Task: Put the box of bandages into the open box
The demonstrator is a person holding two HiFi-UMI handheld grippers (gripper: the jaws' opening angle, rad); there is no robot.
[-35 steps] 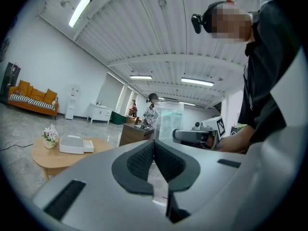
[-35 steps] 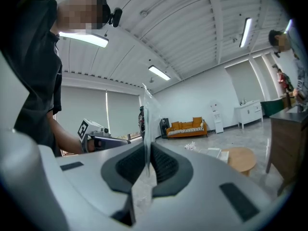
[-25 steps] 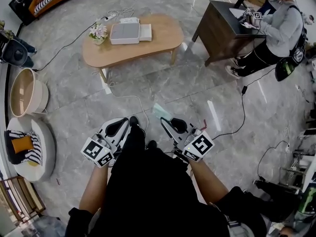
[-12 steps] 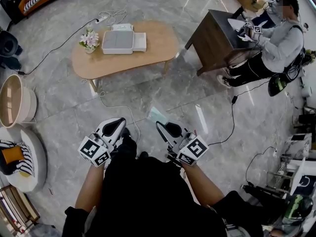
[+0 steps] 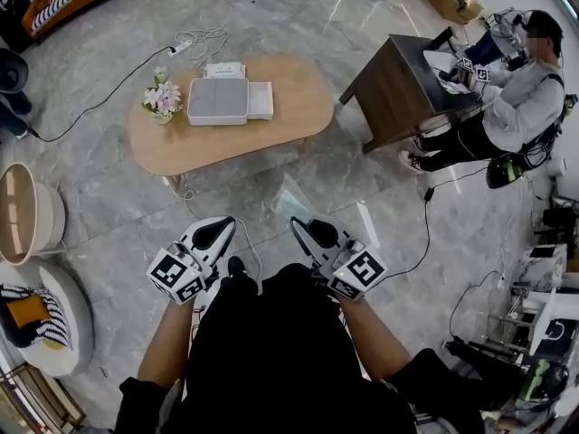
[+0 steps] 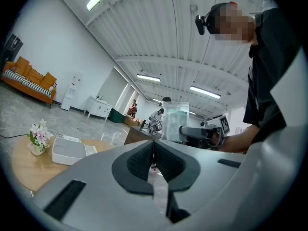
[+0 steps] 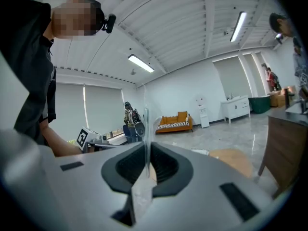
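Note:
My right gripper point(image 5: 297, 221) is shut on a thin, clear, pale-green box of bandages point(image 5: 290, 201), held up in front of my body. In the right gripper view the box point(image 7: 146, 124) shows edge-on between the pads. The left gripper view shows it flat point(image 6: 174, 121), out to the right. My left gripper point(image 5: 223, 225) is shut with nothing in it, its pads point(image 6: 144, 159) meeting at the tips. The open white box point(image 5: 218, 100), its side tray pulled out, lies on the oval wooden table point(image 5: 298, 84) ahead, well beyond both grippers; it also shows in the left gripper view point(image 6: 67, 150).
A vase of flowers point(image 5: 160, 99) stands left of the white box. A dark desk point(image 5: 398, 70) with a seated person point(image 5: 520, 102) is at the right. Cables point(image 5: 425, 233) run over the marble floor. A round basket point(image 5: 20, 215) and a cushioned seat point(image 5: 41, 310) are at the left.
The table with the white box has drawn nearer and lower in the head view. Both grippers keep their places before my body; the right one still grips the bandage box.

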